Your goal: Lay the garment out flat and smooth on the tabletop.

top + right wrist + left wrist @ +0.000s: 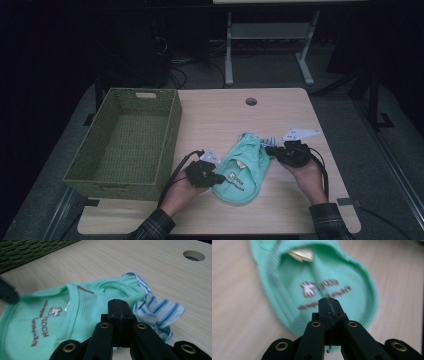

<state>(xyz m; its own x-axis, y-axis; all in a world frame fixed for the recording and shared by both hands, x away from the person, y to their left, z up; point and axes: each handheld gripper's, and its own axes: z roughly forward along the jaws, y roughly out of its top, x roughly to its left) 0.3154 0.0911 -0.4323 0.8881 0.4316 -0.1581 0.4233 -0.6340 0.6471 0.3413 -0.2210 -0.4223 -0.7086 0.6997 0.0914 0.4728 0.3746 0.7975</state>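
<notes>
Wicker is the first thing we are noting at the left: a green woven basket (127, 142) is sitting on the left part of the wooden table (280, 210), its long side running from 6 toward 12 o'clock.

At roughly 3 o'clock from the basket's near corner, we are seeing the left gripper (216, 178) in the person's left hand (182, 192), its cable looping back toward the basket. In the left gripper view its black jaws are standing pressed flat together, tips (329, 302) lying over the near part of the mint-green garment (324, 282). We cannot tell whether any cloth is pinched between them.

The garment (243, 170) is lying flat on the table at centre, between the two grippers, well apart from the basket's inside. It is bearing brown printed lettering (41, 325) and a small label at the neck opening.

At the garment's 1 o'clock edge, a blue-and-white striped cloth (157, 311) is showing, partly tucked under the green fabric.

At 3 o'clock from the garment, the right gripper (272, 150) is being held in the right hand (307, 172). In the right gripper view its jaws are also standing tight together, tips (118, 305) over the seam where green cloth and striped cloth are meeting; whether fabric is caught in them we cannot tell.

At 12 o'clock on the table, a round cable hole (251, 101) is showing.
</notes>
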